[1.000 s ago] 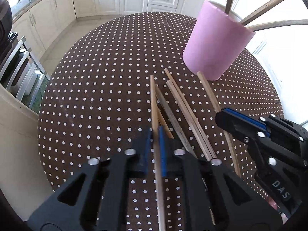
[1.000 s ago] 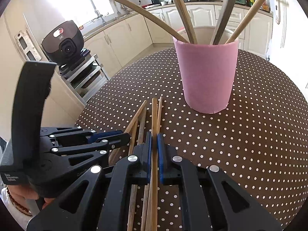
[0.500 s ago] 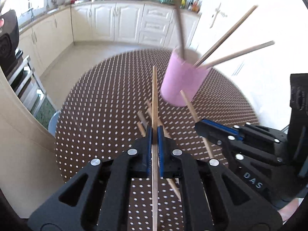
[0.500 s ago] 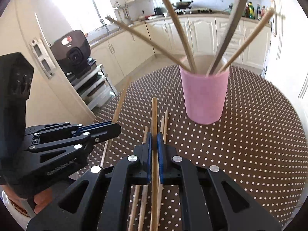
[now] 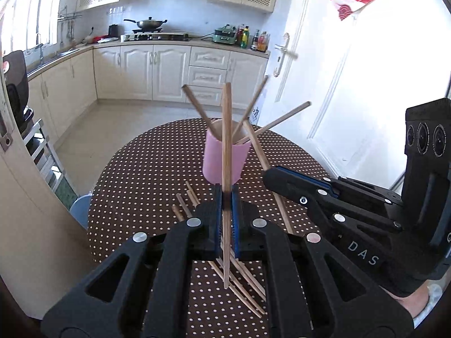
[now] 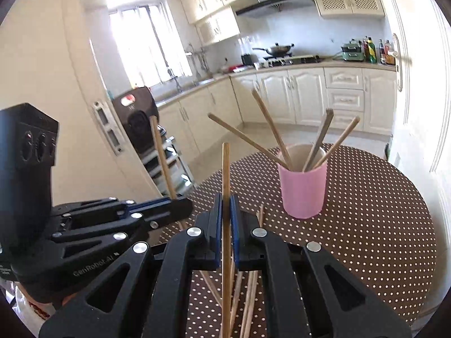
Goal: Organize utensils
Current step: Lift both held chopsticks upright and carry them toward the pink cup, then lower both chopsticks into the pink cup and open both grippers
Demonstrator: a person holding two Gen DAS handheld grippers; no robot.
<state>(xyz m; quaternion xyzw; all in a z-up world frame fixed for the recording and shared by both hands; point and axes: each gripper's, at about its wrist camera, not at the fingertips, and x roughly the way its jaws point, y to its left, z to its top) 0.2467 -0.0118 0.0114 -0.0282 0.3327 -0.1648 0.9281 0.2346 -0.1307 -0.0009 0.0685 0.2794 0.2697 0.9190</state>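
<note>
You have one chopstick (image 5: 226,152) clamped in the left tool (image 5: 226,205), its upper end standing in front of the pink cup (image 5: 214,163) and well above the cup's rim. A second chopstick (image 6: 226,197) is pinched the same way in the right tool (image 6: 225,211), on the near left of the cup as that camera sees it. Both tools are clenched on their sticks, and both sticks hang clear of the tabletop (image 6: 380,225).

Four chopsticks already lean in the cup. More loose chopsticks (image 5: 239,278) lie in a heap on the tabletop on the near side of the cup, below your tools.

So the step in hand looks like the carry: two sticks picked up, neither yet in the cup. Next, you probably need to bring each stick over the cup's mouth, tip it so its lower end points down into the cup, and let go only once that end is inside. Mind the sticks already fanned out of the cup; one at a time may be safer.
</note>
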